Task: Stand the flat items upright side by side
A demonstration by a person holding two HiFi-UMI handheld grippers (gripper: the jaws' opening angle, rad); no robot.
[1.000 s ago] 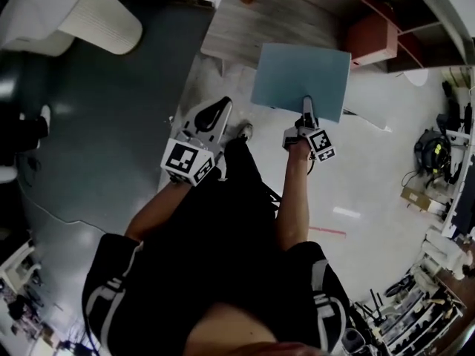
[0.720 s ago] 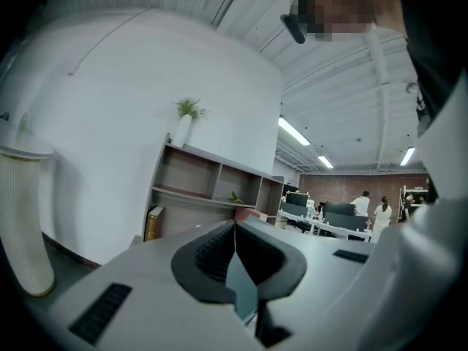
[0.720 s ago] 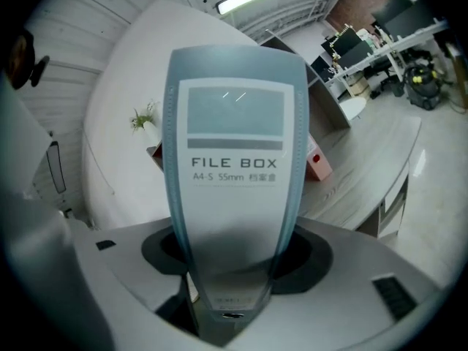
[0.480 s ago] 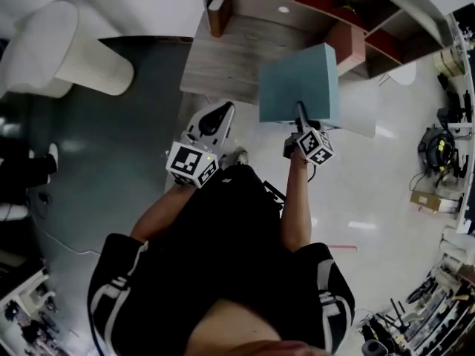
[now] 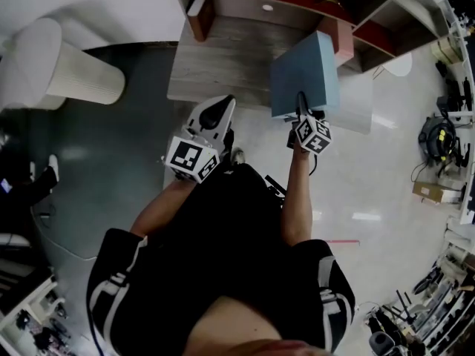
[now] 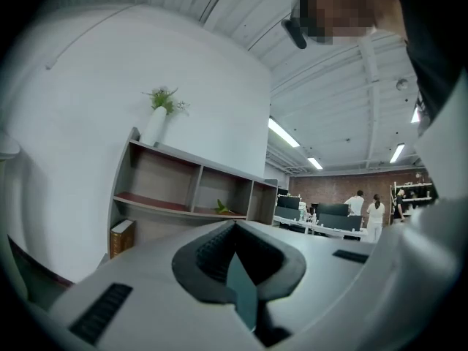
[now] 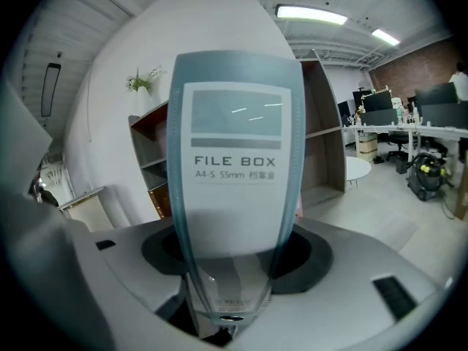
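R gripper [image 5: 301, 108] clamps file box [image 5: 303, 69] by spine, forearm out twd shelf [image 5: 223, 50]; L gripper [image 5: 216, 114] level, jaws closed, empty.

At one o'clock the right gripper [image 5: 300, 108] clamps the near edge of a blue flat box [image 5: 306, 73], held up on edge before the wooden shelf unit [image 5: 223, 58] at twelve. The left gripper [image 5: 220, 110], at eleven, points toward that unit. A white ribbed bin [image 5: 74, 76] sits at ten.

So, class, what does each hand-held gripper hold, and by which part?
Right hand-held gripper: blue file box, by its labelled spine's end. Left hand-held gripper: nothing.
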